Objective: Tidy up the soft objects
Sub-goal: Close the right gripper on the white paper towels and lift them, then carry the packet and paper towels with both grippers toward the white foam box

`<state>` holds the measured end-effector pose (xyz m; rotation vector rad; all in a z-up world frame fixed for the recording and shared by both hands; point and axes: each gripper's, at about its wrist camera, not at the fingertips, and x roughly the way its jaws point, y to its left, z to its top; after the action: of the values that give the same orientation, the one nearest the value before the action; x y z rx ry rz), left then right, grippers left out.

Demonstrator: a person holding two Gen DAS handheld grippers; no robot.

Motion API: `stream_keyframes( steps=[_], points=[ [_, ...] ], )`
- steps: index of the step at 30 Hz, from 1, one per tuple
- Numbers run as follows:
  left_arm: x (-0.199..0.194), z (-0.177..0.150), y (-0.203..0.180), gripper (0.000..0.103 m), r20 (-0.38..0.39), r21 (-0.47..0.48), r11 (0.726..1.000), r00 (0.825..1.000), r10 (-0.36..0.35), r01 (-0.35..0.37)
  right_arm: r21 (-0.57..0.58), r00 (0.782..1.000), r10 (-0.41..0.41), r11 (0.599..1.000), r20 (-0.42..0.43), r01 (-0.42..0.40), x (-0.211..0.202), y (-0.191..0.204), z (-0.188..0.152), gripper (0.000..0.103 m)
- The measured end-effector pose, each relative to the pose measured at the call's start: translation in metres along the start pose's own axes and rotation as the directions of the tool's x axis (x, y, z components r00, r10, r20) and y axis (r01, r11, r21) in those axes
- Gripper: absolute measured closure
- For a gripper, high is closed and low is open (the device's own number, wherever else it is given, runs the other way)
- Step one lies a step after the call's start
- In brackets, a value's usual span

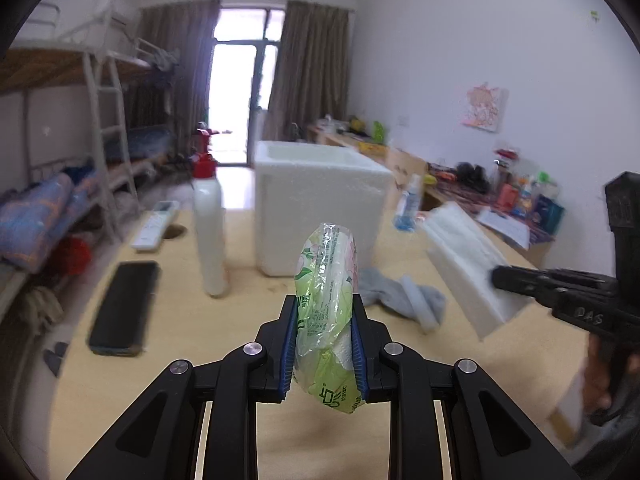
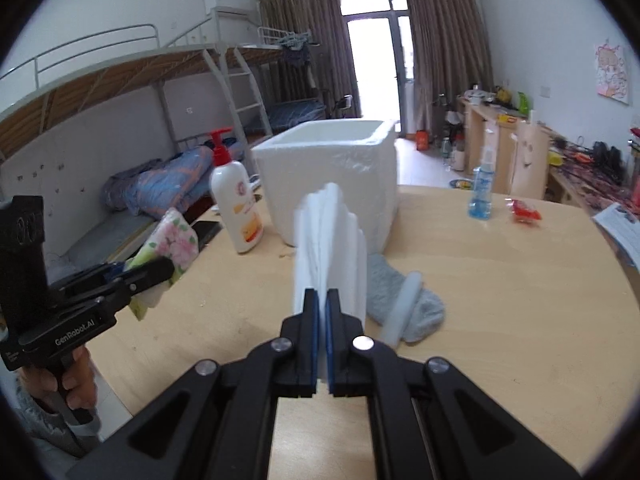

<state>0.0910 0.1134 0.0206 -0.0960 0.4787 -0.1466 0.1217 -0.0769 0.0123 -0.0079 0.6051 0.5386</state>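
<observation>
My left tool (image 1: 324, 340) is clamped on a green floral tissue pack (image 1: 326, 300); its lower end hangs below the pads, and the print on the wrapper is too crumpled and blurred to read. My right tool (image 2: 322, 320) is pinched together on the edge of a white packet (image 2: 330, 248) of layered sheets, smeared by motion, so I cannot tell what it holds inside. Both packs are held above the counter (image 2: 500, 280), in front of the white foam box (image 2: 332, 172) at 12 o'clock. A grey sock (image 2: 404, 304) lies on the counter at about 1 o'clock, partly hidden behind the packet.

Readable writing: "GenRobot.AI" on the left tool's body in the right view; only "DAS"-like letters show on the right tool's arm in the left view.

Only the left view shows the black phone (image 1: 122, 308) whole and the remote (image 1: 154, 226) at 10 o'clock. The right view alone shows the red wrapper (image 2: 524, 212) at 2 o'clock and the pump bottle (image 2: 236, 204) label sharply, though its words stay illegible.
</observation>
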Motion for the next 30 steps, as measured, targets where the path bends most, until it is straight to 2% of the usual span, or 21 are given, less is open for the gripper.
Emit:
stream_keyframes(
  steps=[2, 3, 5, 14, 30],
  points=[
    [-0.003, 0.0, 0.009, 0.078, 0.009, -0.053, 0.998, 1.0, 0.023, -0.023, 0.018, 1.0, 0.011, 1.0, 0.028, -0.012, -0.008, -0.007, 0.002, 0.098],
    [-0.001, 0.001, 0.008, 0.078, 0.017, -0.028, 0.999, 1.0, 0.018, -0.018, 0.044, 0.999, 0.015, 0.999, 0.041, -0.016, -0.011, -0.012, 0.004, 0.098],
    [0.007, 0.005, 0.003, 0.078, -0.009, 0.015, 0.998, 0.998, 0.062, -0.062, 0.027, 0.998, 0.017, 0.999, 0.057, -0.019, -0.014, -0.015, 0.007, 0.098],
    [0.004, 0.022, -0.024, 0.078, 0.026, 0.045, 0.999, 0.999, 0.027, -0.028, 0.064, 0.996, 0.022, 0.998, 0.091, -0.028, -0.023, -0.023, 0.008, 0.098],
    [-0.013, 0.04, -0.041, 0.078, 0.094, 0.074, 0.996, 0.995, 0.045, -0.052, 0.039, 0.988, 0.023, 0.999, 0.153, -0.03, -0.049, -0.019, 0.019, 0.098]
  ],
)
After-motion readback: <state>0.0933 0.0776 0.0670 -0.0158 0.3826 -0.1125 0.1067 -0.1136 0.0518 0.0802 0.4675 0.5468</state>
